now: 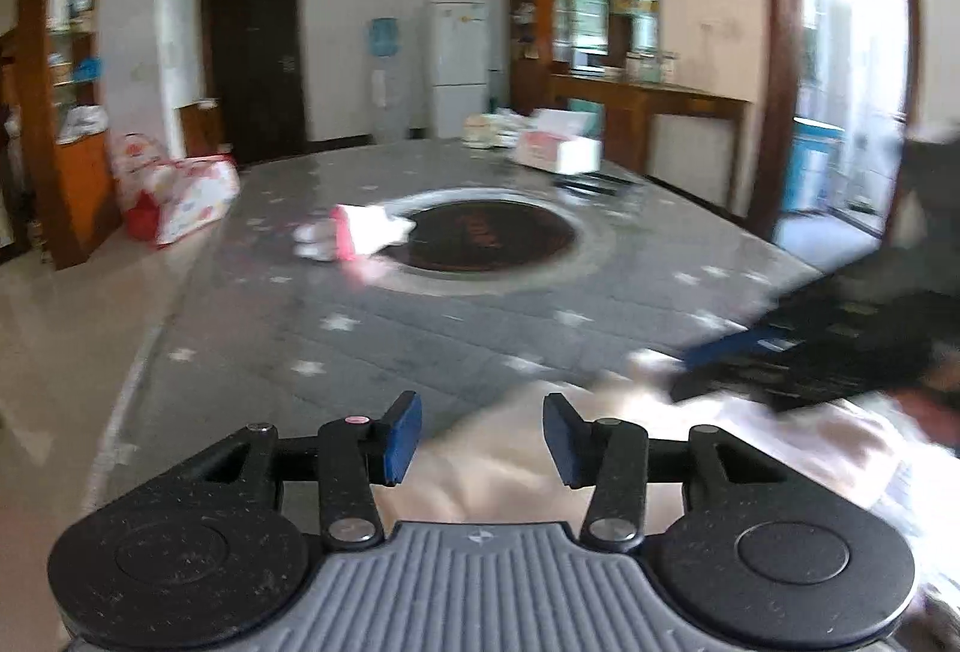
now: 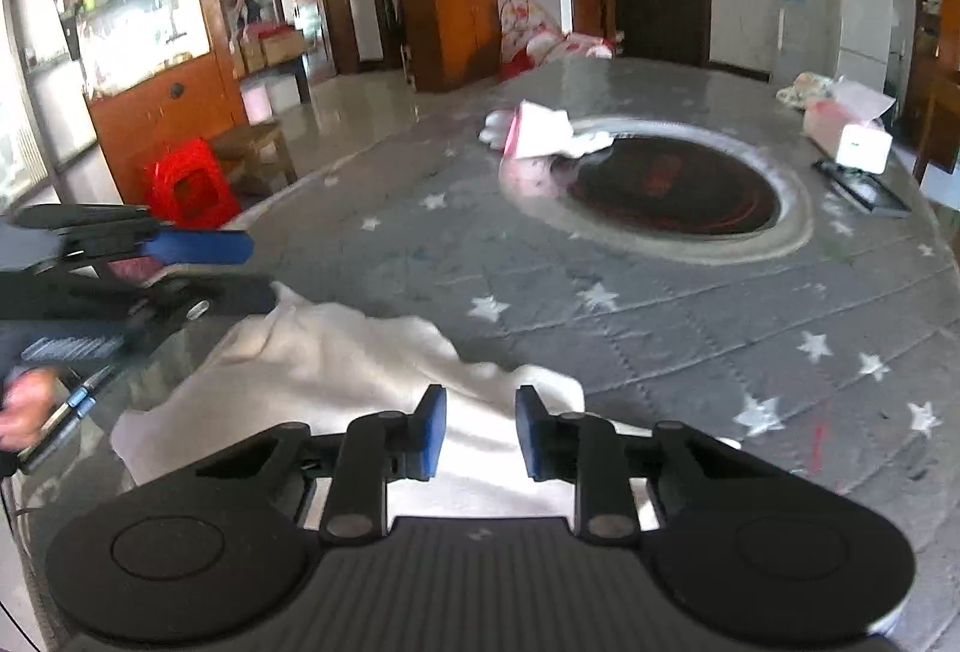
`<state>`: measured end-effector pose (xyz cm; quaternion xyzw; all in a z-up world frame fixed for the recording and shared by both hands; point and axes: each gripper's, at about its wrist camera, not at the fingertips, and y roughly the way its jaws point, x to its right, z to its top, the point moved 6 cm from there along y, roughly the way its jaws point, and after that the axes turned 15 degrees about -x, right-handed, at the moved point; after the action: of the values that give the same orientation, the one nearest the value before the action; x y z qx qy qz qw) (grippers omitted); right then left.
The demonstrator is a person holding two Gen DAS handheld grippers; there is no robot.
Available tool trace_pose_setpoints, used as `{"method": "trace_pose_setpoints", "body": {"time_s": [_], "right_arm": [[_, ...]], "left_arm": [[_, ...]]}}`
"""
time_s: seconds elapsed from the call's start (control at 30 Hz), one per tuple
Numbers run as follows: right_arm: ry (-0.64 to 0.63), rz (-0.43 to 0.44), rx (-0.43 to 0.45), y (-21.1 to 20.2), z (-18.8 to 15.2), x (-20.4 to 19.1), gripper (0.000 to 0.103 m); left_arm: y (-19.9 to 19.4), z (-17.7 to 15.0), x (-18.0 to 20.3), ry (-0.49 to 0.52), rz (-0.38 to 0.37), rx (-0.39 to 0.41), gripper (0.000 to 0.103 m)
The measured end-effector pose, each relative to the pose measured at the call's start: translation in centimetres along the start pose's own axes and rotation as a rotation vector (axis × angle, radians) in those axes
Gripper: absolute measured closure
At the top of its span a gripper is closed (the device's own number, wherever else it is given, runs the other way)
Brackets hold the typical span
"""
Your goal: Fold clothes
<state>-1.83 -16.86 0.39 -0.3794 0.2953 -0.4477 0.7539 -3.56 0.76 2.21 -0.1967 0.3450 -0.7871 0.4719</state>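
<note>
White garment (image 2: pixel 336 370) lying crumpled near edge — left gripper (image 1: pixel 483 439) and right gripper (image 2: pixel 477 433) both hovering released; next, pinching corners.

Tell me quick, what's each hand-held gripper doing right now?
Left hand-held gripper: open, empty, above the cream garment.
Right hand-held gripper: open, nothing gripped, garment beneath.

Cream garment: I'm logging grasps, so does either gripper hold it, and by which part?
Neither. The left gripper and right gripper hang open above the cream garment.
</note>
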Motion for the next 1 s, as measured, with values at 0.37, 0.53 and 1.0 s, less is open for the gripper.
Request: {"method": "trace_pose_setpoints", "body": {"time_s": [0.37, 0.53, 1.0], "right_arm": [[0.052, -0.059, 0.004, 2.7, 0.4, -0.6, 0.079], [0.059, -0.067, 0.002, 2.7, 0.8, -0.8, 0.079], [-0.010, -0.046, -0.024, 4.4, 3.0, -3.5, 0.079]], "left_arm": [[0.8, -3.8, 7.0, 0.155, -0.125, -0.054, 0.055], [1.1, -4.4, 7.2, 0.147, -0.125, -0.053, 0.052], [1.1, -4.9, 6.8, 0.110, -0.133, -0.037, 0.047]]}}
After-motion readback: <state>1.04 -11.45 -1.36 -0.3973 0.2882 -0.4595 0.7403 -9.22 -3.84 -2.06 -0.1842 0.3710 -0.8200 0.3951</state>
